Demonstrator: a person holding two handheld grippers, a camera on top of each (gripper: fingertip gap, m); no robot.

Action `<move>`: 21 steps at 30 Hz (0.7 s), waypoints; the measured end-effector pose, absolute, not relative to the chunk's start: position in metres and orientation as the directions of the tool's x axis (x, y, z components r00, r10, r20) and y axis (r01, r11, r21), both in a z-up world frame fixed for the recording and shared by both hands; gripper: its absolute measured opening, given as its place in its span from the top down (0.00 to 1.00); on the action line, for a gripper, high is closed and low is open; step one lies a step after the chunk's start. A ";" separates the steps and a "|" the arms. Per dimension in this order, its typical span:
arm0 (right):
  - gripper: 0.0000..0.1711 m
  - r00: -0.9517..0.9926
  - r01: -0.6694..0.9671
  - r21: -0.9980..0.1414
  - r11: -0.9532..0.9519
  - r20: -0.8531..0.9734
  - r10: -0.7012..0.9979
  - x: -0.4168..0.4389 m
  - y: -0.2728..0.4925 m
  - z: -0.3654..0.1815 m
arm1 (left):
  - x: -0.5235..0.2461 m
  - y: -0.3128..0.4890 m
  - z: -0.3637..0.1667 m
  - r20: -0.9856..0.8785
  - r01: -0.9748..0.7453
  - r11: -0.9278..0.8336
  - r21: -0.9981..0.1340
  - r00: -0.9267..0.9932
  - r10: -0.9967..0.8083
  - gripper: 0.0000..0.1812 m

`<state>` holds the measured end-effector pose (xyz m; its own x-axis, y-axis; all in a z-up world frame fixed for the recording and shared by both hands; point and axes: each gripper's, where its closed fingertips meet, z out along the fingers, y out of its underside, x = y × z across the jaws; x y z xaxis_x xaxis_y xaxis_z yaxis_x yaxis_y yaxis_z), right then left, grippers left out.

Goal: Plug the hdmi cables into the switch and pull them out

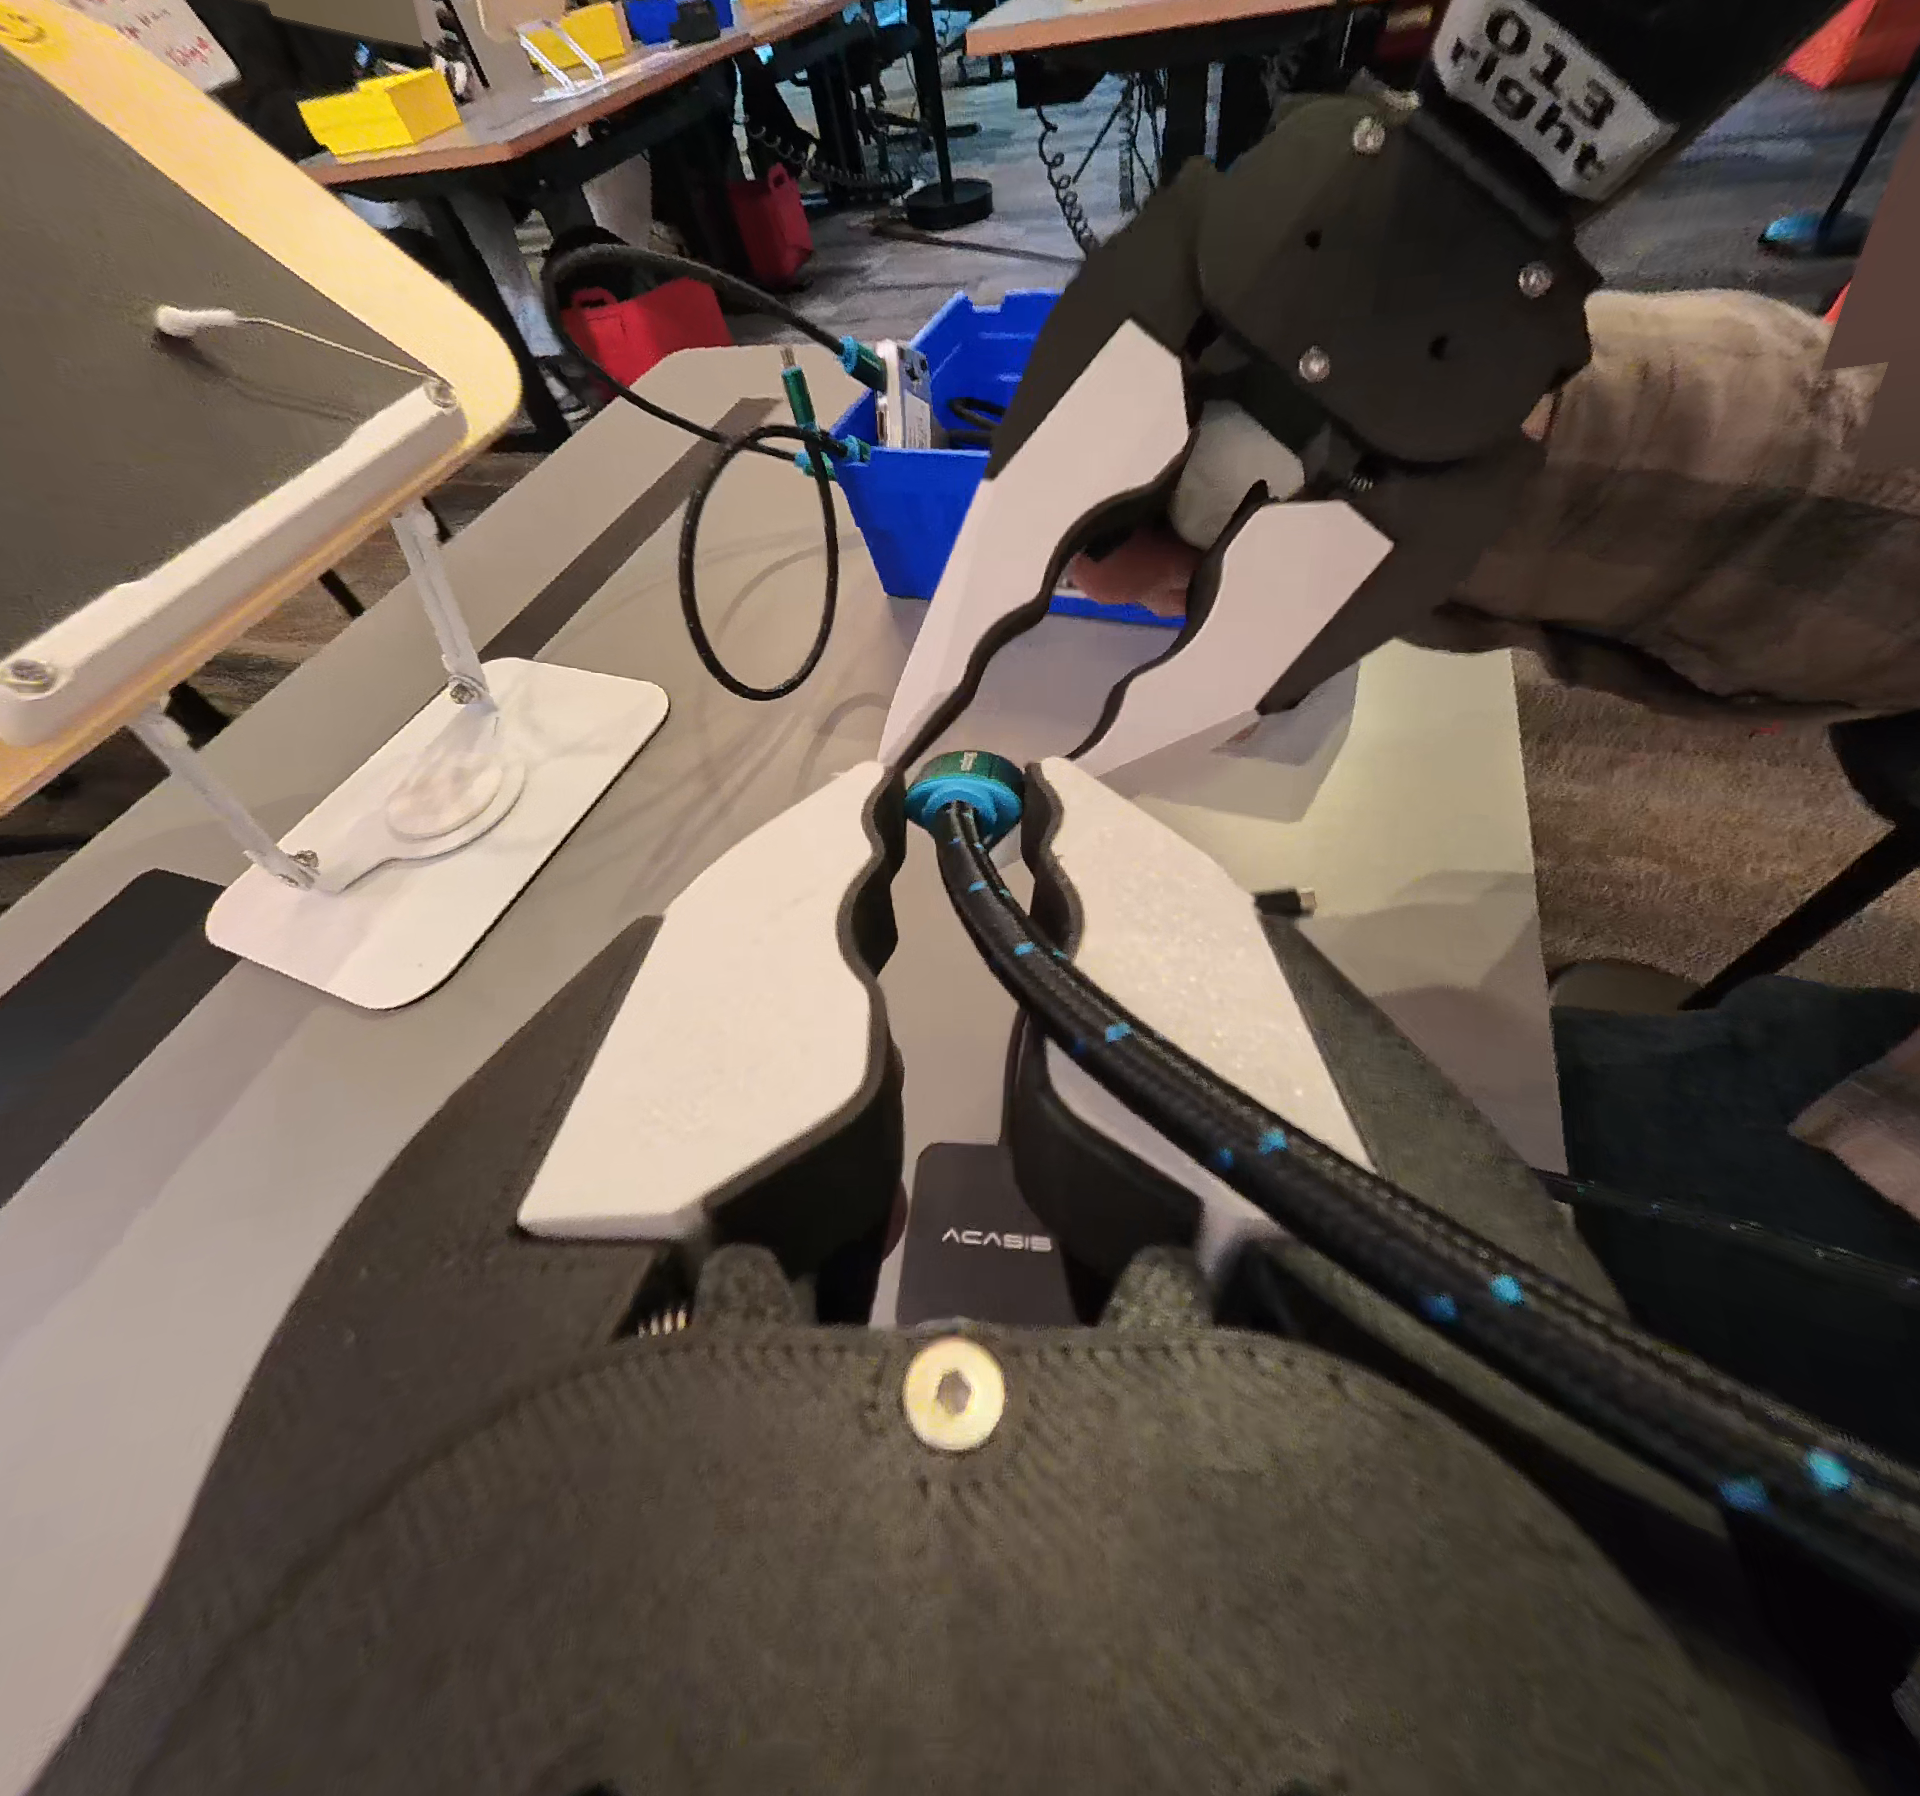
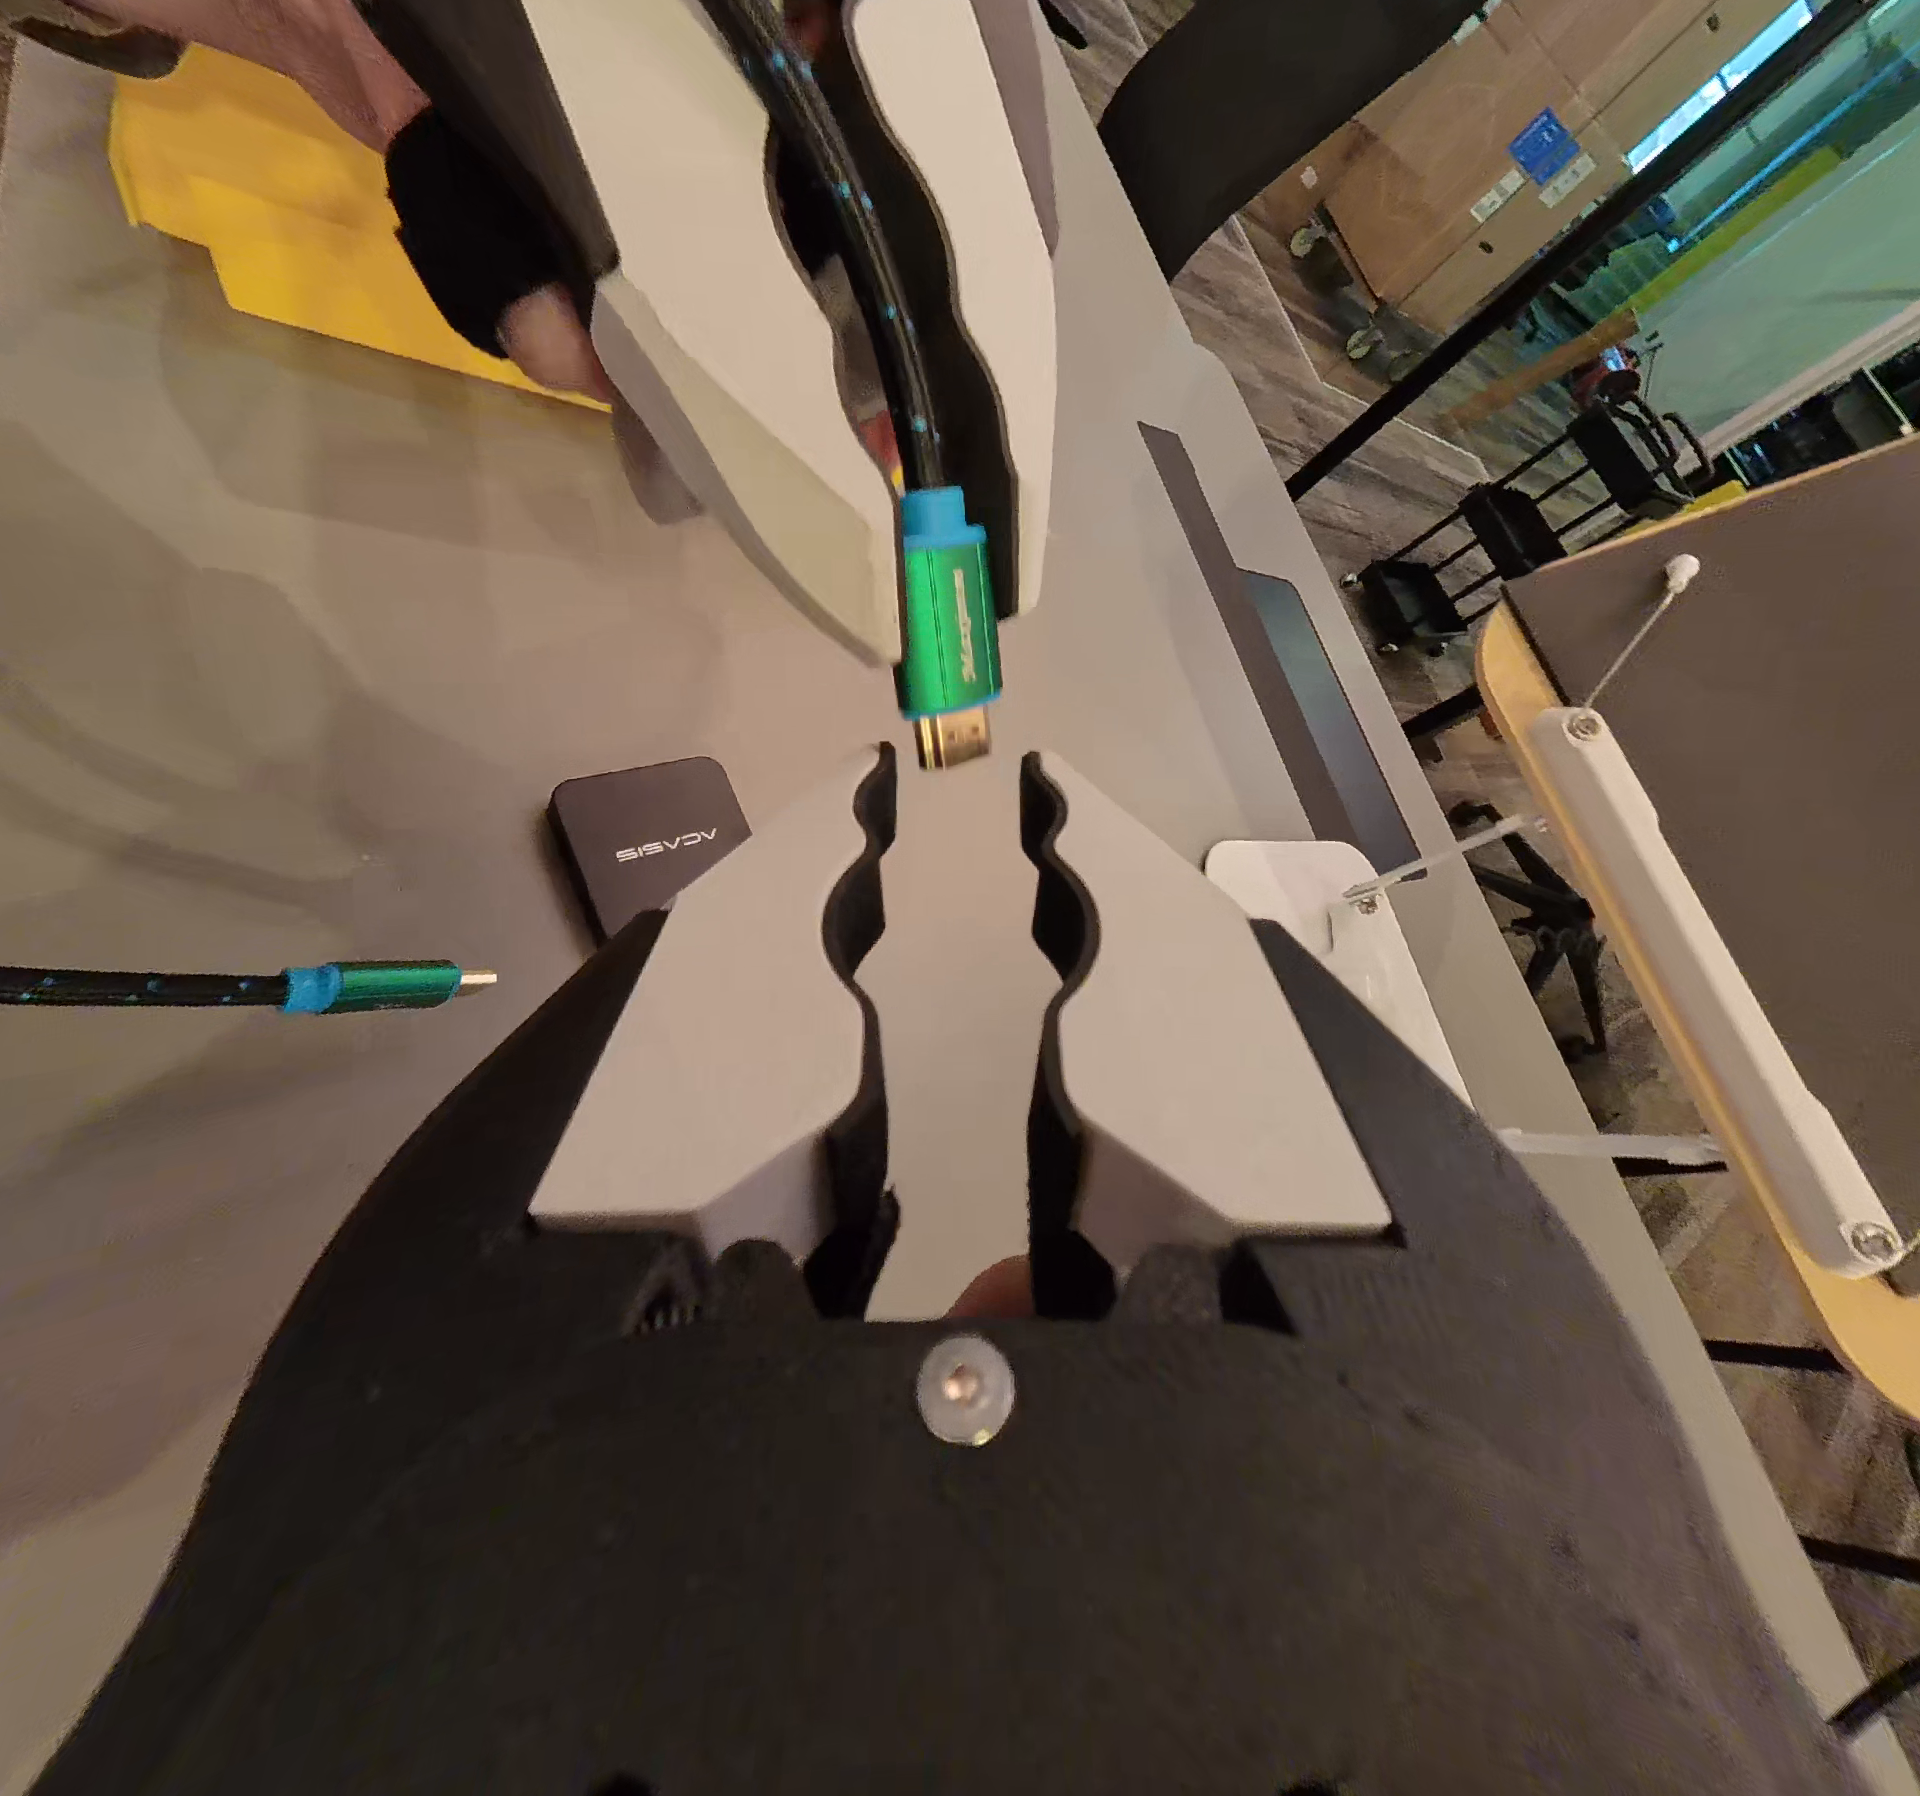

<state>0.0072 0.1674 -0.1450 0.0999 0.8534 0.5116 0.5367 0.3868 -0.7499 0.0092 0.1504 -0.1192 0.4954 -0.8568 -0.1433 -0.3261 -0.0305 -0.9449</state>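
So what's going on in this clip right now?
A person holds a two-finger gripper in each hand over a grey table. The left gripper is shut on a green HDMI plug, its metal tip bare in the air. The right gripper is open, just in front of that tip. The black switch lies on the table with nothing plugged in on the sides visible; a second cable lies loose nearby.

A: The plug (image 2: 948, 626) shows a green metal shell with a light-blue collar and a gold tip.
B: Its cable (image 1: 1226, 1112) is black braid flecked with blue.
A: The switch (image 2: 646, 837) is black; the table (image 2: 312, 666) is grey.
B: The tongs' fingers (image 2: 727, 1050) are white, edged black. One bin (image 1: 914, 499) is blue.
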 end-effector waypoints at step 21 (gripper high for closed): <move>0.60 -0.039 0.703 -0.693 0.161 0.189 0.981 0.003 0.155 -0.244 | -0.050 0.151 -0.068 -0.172 -0.293 0.015 -0.956 0.516 -0.839 0.89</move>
